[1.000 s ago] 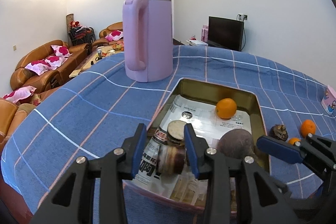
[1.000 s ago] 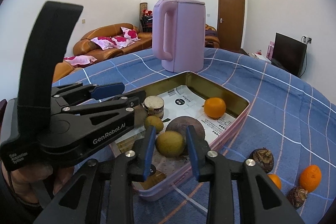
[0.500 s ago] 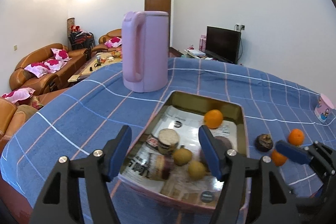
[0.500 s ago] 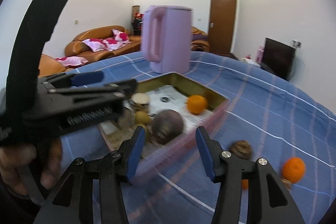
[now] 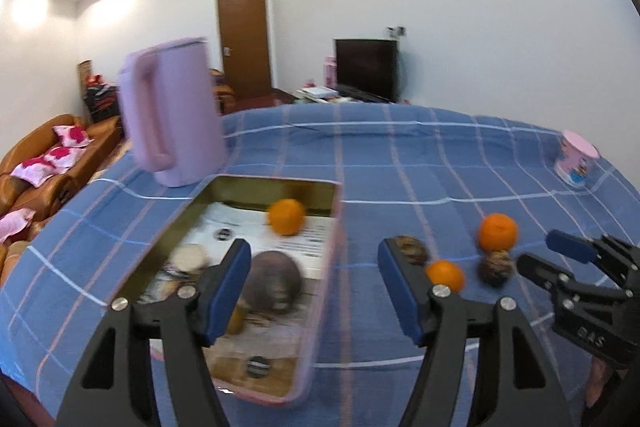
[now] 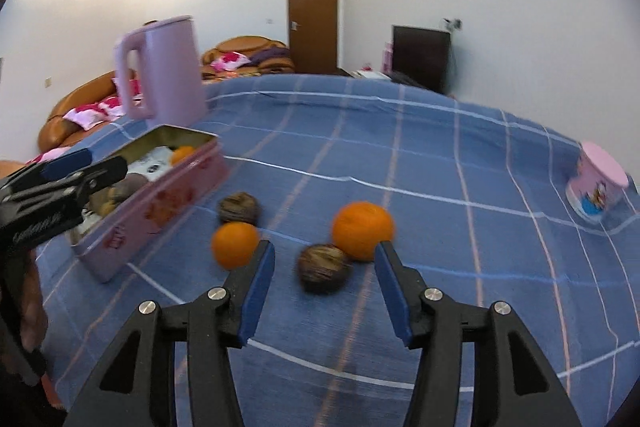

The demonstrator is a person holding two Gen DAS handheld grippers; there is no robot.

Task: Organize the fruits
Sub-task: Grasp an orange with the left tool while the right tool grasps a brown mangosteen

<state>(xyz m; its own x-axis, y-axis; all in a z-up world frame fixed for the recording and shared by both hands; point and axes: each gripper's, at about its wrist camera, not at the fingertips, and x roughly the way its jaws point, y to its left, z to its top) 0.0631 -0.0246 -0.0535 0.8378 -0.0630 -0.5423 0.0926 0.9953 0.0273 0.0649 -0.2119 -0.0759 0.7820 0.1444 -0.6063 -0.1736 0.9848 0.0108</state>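
The pink tin (image 5: 334, 227) holds an orange (image 5: 286, 216), a dark round fruit (image 5: 272, 281) and several smaller blurred pieces. My left gripper (image 5: 314, 267) hangs open over the tin's right wall, nothing between its pads. To the right on the blue cloth lie a big orange (image 6: 362, 230), a small orange (image 6: 235, 244) and two dark brown fruits (image 6: 324, 267) (image 6: 239, 207). My right gripper (image 6: 325, 259) is open just short of the nearer brown fruit, not touching it. Each gripper shows in the other's view: right gripper (image 5: 548, 255), left gripper (image 6: 96, 165).
A tall lilac kettle (image 5: 172, 115) stands behind the tin. A pink printed cup (image 6: 598, 187) sits at the cloth's far right. The checked tablecloth (image 6: 440, 147) falls away at its rounded edges; sofas, a door and a TV lie beyond.
Both grippers opened and let go of the fruits they held over the tin. Both swung right, the right one from the tin to the loose fruits on the cloth.
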